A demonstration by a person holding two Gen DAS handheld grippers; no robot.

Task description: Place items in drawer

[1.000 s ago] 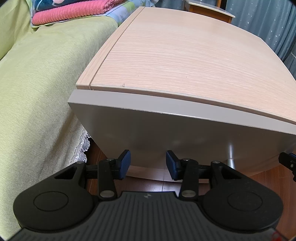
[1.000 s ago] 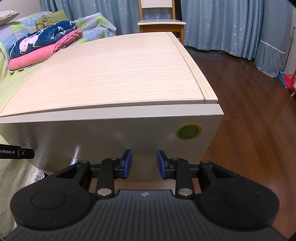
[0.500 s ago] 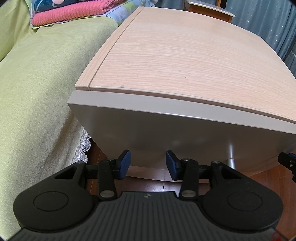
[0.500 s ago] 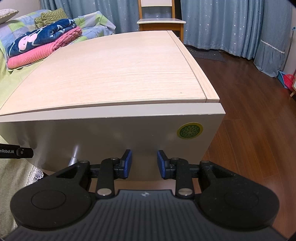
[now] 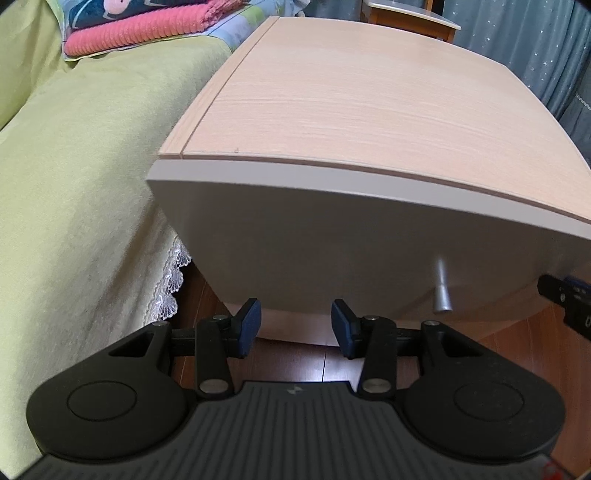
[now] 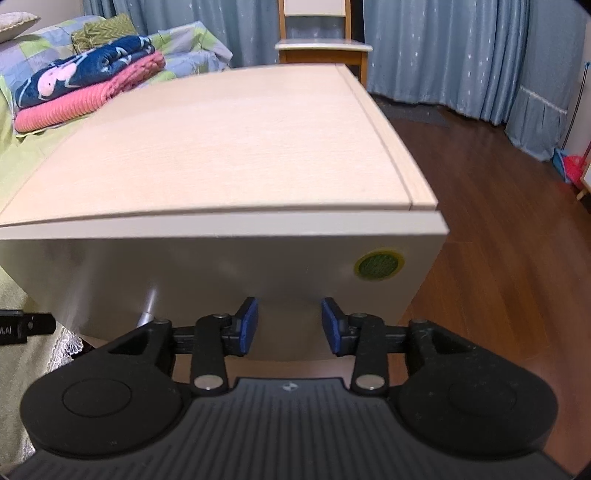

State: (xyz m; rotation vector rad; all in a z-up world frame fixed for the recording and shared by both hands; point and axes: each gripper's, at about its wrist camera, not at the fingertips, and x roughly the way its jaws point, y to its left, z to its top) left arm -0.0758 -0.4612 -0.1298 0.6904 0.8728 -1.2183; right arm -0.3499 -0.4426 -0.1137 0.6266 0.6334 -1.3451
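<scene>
The left gripper (image 5: 295, 328) has its jaws apart with nothing between them, low in front of the grey drawer front (image 5: 332, 254) of a bedside cabinet. The silver handle (image 5: 442, 291) sticks out of that front, ahead and to the gripper's right, not touched. To its left lies a bed with a green cover (image 5: 74, 177), and far ahead on it a folded pink blanket (image 5: 147, 29).

The right gripper (image 6: 289, 325) is likewise spread wide and empty, just short of the same drawer front (image 6: 240, 266). The handle (image 6: 147, 308) is ahead to its left; a round green sticker (image 6: 379, 264) is ahead to its right. The cabinet's pale wooden top (image 6: 221, 147) stretches away ahead, bare. No items for the drawer are in view.
</scene>
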